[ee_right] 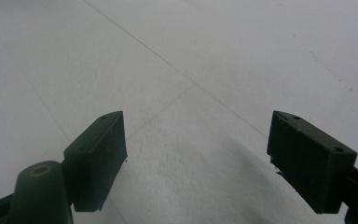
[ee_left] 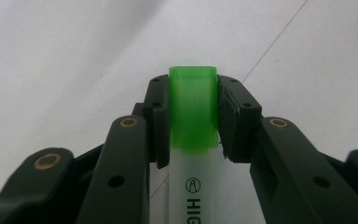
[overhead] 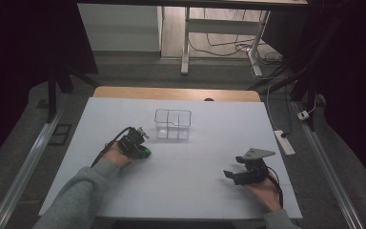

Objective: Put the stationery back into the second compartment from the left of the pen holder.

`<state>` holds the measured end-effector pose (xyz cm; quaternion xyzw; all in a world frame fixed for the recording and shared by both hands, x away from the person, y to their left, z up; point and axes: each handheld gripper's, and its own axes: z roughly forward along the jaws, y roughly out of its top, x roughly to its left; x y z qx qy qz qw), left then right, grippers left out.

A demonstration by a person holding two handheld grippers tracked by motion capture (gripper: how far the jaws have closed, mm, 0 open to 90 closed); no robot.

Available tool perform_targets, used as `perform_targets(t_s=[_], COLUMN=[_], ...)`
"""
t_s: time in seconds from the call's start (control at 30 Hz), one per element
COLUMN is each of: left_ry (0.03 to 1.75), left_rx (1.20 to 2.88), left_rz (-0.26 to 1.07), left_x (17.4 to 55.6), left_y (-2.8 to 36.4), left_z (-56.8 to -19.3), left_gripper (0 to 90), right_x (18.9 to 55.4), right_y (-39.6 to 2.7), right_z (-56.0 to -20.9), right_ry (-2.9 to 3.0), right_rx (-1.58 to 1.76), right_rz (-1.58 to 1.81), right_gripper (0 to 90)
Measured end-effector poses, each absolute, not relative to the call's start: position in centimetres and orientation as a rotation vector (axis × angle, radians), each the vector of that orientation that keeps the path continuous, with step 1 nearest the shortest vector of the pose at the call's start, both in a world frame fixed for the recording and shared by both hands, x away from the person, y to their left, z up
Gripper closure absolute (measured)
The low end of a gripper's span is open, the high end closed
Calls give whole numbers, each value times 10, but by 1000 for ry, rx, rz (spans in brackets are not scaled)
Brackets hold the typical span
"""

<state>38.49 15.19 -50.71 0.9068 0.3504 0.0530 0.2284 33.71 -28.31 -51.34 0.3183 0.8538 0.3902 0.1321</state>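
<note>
In the high view, the left hand-held gripper (overhead: 145,151) sits left of centre in the frame, low over the white tabletop (overhead: 195,191), held by a hand (overhead: 116,155) in a grey sleeve (overhead: 76,200) that enters from the lower left. A spot of green shows at its tip. In the left gripper view, its two black jaws are clenched on a highlighter (ee_left: 193,140): the pads press against both sides of the translucent green cap, and the white barrel with dark lettering runs down toward the bottom edge of the frame. The cap's end pokes just past the jaw tips, with the white surface and a thin dark line behind it.

A clear plastic container (overhead: 172,124) with inner dividers stands upright at the centre of the high view, just above and to the right of the left hand-held gripper and apart from it.

The right hand-held gripper (overhead: 231,175) is at the lower right of the high view, well apart from the container, carrying a grey three-cornered plate on top and held by the other hand (overhead: 264,191). In the right gripper view its jaws stand spread wide, released, with bare white tabletop between them.
</note>
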Motion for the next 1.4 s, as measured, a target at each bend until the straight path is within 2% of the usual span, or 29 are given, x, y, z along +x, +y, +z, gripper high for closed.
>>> perform_targets(t_s=[0.77, 1.4], left_ry=[965, 940], left_rx=[2319, 2194], left_rz=[214, 288], left_x=[372, 368], left_y=[179, 186], left_z=[-474, -442], left_gripper=[667, 667], right_x=[337, 338], right_y=[-283, -283], right_z=[-513, -514], right_ry=[2477, 2475], right_rx=[924, 921], right_rz=[1135, 1135], right_gripper=[196, 197])
